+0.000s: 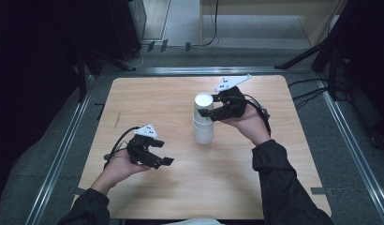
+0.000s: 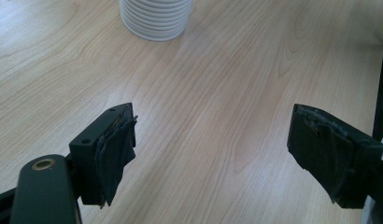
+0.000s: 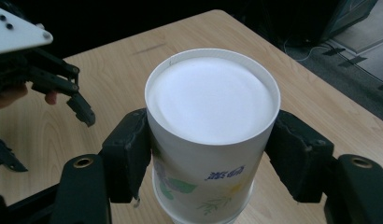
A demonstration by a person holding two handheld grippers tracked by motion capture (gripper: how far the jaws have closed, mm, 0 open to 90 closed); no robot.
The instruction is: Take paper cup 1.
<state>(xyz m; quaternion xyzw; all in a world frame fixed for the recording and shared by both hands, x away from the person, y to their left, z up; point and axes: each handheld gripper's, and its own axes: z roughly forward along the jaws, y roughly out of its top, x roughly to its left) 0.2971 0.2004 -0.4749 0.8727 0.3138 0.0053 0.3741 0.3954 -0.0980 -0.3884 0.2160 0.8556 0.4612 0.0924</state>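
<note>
The right hand-held gripper [image 3: 210, 154] clamps the top cup of the upside-down stack of white printed paper cups [image 1: 203, 119] (mid-table); the left hand-held gripper [image 2: 210, 154], near it, hovers wide apart.

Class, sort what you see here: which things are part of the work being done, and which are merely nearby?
In use:
- stack of upside-down paper cups
- top cup, with the right gripper closed on its sides
- left gripper, open, held over the wooden table

Merely nearby:
- cables on the floor
- dark stand legs beyond the table
</note>
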